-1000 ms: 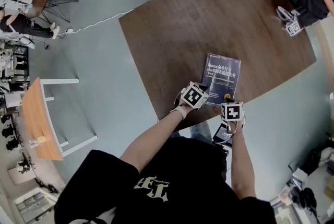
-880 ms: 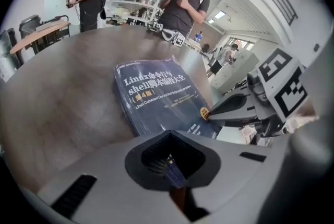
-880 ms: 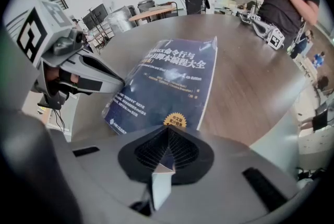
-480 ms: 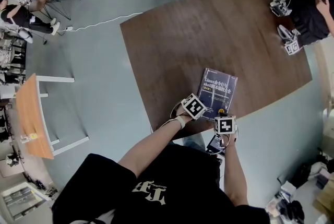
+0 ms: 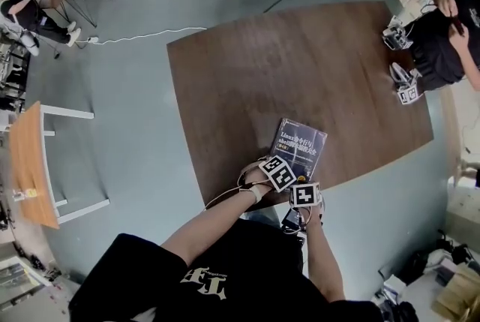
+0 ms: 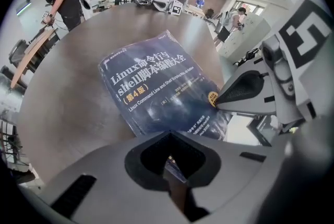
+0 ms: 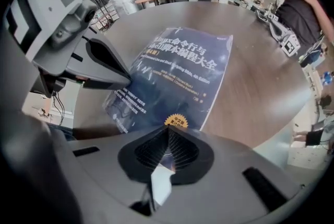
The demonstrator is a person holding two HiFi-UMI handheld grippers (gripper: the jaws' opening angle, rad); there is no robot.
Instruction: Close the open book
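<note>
Looking down from your head, you have the book (image 5: 296,149) lying shut and flat on the brown table (image 5: 300,58), dark blue front cover up, close to the table's edge nearest you. Its long axis runs from that near edge towards the middle of the table, leaning a little to your right as it goes. The title's top lines point away from you and the round gold seal sits at the end nearest you (so the print reads upright from where you stand).

Your left gripper (image 6: 167,155) has its jaws pressed together, with nothing caught between them; it sits at the table's near edge, just short of the book's near left corner. Your right gripper (image 7: 167,147) is likewise fully closed and empty, also at the table's near edge, just short of the book's near end where the seal is. The two marker cubes (image 5: 279,173) are side by side over that edge, almost touching. Whether either gripper's tip touches the cover, you cannot tell from these views.

Another person (image 5: 450,35) stands at the table's far right corner, with more grippers (image 5: 405,91) resting on the table there.
</note>
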